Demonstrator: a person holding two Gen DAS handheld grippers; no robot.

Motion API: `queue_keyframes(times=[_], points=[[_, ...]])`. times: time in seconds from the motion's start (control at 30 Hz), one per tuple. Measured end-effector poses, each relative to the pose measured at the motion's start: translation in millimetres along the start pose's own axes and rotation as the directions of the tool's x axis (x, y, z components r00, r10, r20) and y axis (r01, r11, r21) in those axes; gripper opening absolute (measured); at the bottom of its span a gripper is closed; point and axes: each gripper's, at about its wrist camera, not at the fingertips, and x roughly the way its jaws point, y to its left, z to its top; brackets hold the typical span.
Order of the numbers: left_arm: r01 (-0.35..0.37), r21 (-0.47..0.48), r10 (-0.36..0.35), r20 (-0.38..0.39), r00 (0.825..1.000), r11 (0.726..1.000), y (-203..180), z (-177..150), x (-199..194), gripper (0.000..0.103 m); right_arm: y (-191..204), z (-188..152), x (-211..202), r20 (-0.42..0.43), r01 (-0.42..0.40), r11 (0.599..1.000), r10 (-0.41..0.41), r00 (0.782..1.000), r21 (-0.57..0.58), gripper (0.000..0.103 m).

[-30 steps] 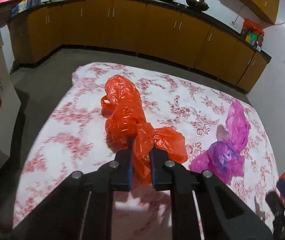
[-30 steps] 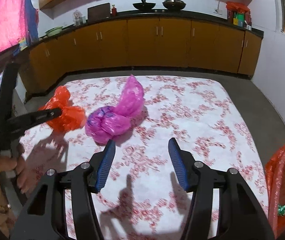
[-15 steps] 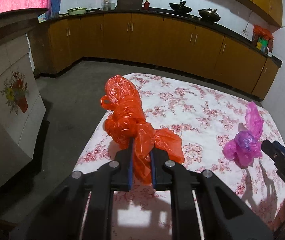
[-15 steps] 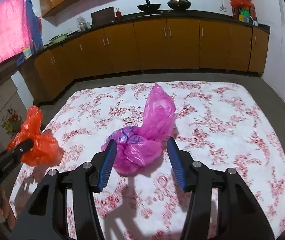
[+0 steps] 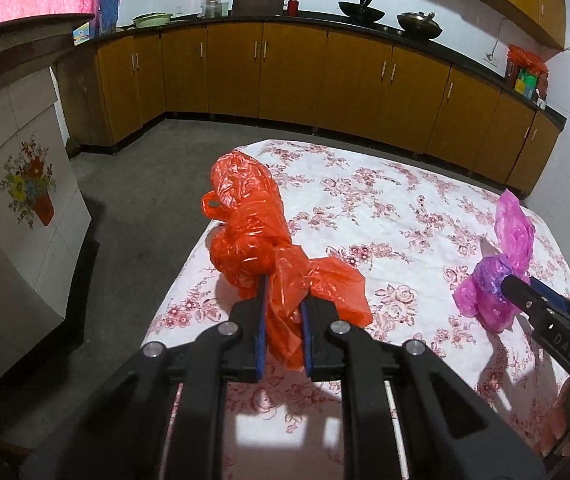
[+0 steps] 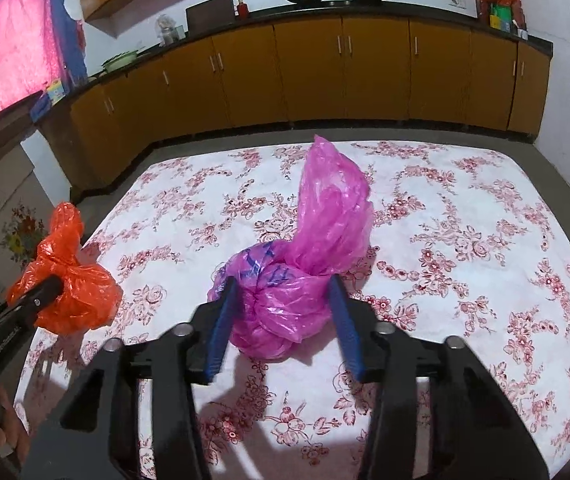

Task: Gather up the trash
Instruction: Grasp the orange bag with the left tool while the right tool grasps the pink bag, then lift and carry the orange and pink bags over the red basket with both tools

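My left gripper (image 5: 283,280) is shut on a crumpled orange plastic bag (image 5: 245,216), held above the left edge of the floral-cloth table (image 5: 385,208). A knotted pink plastic bag (image 6: 333,208) lies near the middle of the table (image 6: 465,240). My right gripper (image 6: 281,280) straddles its lower bulge, its jaws closing, and both blue pads touch the plastic. In the right wrist view the orange bag (image 6: 73,292) and left gripper (image 6: 49,286) sit at the far left. The left wrist view shows the pink bag (image 5: 489,292) with the right gripper (image 5: 525,290) on it.
Brown kitchen cabinets (image 6: 365,72) under a dark counter with woks run along the far wall. A white cabinet with a flower picture (image 5: 25,200) stands left of the table across grey floor (image 5: 133,216). A person's hand (image 6: 5,432) holds the left gripper.
The left gripper carried the orange bag toward the table's left edge. The right gripper moved forward over the pink bag, and its jaws narrowed onto it.
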Motion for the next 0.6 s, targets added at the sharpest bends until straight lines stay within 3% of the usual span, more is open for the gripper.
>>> queue_keyframes(times=[0.07, 0.17, 0.6], points=[[0.002, 0.001, -0.002, -0.003, 1.0, 1.0, 0, 0, 0, 0.015, -4, 0, -2, 0.003, -0.002, 1.0, 0.002, 1.0, 0.003, 0.029], [0.006, -0.001, -0.006, -0.007, 1.0, 1.0, -1, 0, 1, 0.015, -10, 0, -3, -0.002, -0.01, 1.0, 0.01, 1.0, 0.009, 0.024], [0.044, 0.035, -0.044, -0.002, 0.999, 0.998, -25, 1, -13, 0.015, -20, -8, -45, 0.062, 0.031, 0.999, -0.029, 0.998, -0.042, 0.019]])
